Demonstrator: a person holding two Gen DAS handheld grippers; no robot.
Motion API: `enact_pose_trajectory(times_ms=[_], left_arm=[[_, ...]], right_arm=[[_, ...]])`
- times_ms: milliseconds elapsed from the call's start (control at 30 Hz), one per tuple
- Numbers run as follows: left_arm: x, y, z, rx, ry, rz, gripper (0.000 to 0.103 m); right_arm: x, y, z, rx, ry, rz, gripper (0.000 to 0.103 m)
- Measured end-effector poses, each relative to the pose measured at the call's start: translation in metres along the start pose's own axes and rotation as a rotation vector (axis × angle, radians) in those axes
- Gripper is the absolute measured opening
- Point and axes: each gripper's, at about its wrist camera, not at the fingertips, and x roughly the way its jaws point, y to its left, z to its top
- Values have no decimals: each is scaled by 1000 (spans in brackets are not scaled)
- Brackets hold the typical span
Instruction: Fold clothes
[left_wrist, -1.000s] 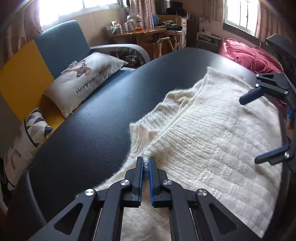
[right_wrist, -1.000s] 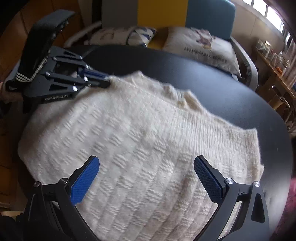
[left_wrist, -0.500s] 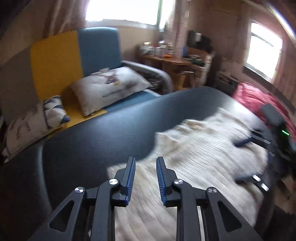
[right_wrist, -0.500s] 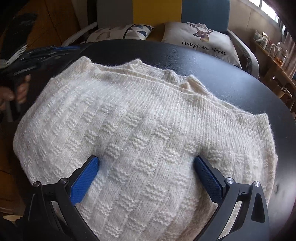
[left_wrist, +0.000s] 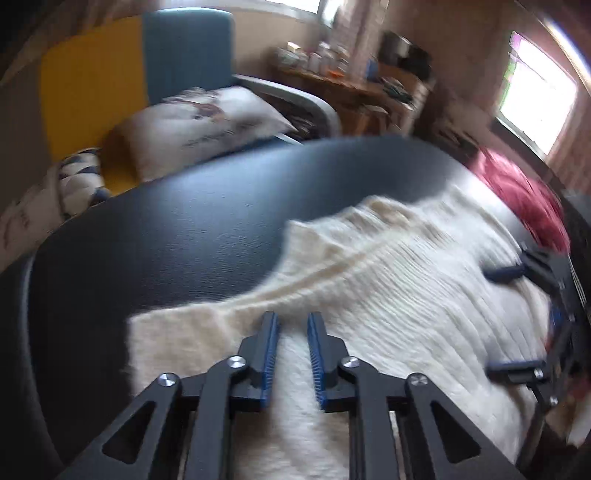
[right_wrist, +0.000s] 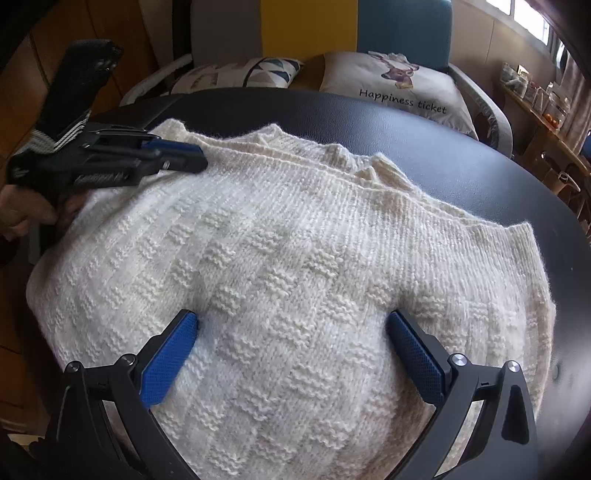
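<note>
Left wrist view. The frame is motion-blurred. The left claw (left_wrist: 291, 321) hangs just over the near edge of the cream-white cable-knit sweater (left_wrist: 388, 295), its two blue-padded fingers (left_wrist: 269, 354) parted by a narrow gap with bare knit showing between them; it grips nothing. The sweater lies spread flat on the black leather-textured round table (left_wrist: 166, 243), covering the right half of the top. At the far right the right claw (left_wrist: 506, 319) is seen from the side, its fingers spread wide over the knit. Beyond the table stands a yellow and blue sofa (left_wrist: 140, 70) carrying a white printed cushion (left_wrist: 199, 125). A crumpled red blanket (left_wrist: 524, 199) lies past the table's far right edge.

Right wrist view. This frame is sharp. The right claw (right_wrist: 291, 321) is released, fingers wide apart, both blue pads (right_wrist: 166, 358) resting against the sweater (right_wrist: 295, 258) near its lower middle. The knit shows a raised block pattern, with its ribbed neckline toward the far side of the table (right_wrist: 443, 155). The left claw (right_wrist: 197, 160) sits at the sweater's upper left corner, low against the fabric; whether it touches cannot be told. A hand (right_wrist: 22, 214) holds its grip. The cushion (right_wrist: 399, 88) reads "Happiness ticket".
</note>
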Motion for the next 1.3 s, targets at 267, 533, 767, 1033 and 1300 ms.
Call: enact_pose_trajectory(times_ms=[267, 533, 767, 1033, 1300], left_arm=[[-16, -14, -5, 74, -8, 53, 23], [-45, -2, -15, -76, -59, 61, 26], [-114, -61, -86, -42, -111, -53, 27], [-112, -77, -132, -209, -92, 5, 28], [-137, -126, -105, -49, -129, -148, 29]], right_arm=[[0, -2, 3, -5, -9, 17, 103], [-22, -9, 8, 51, 9, 56, 103], [-78, -23, -39, 40, -10, 48, 103], [-58, -40, -106, 142, 55, -21, 103], [-126, -116, -180, 332, -154, 395, 103]])
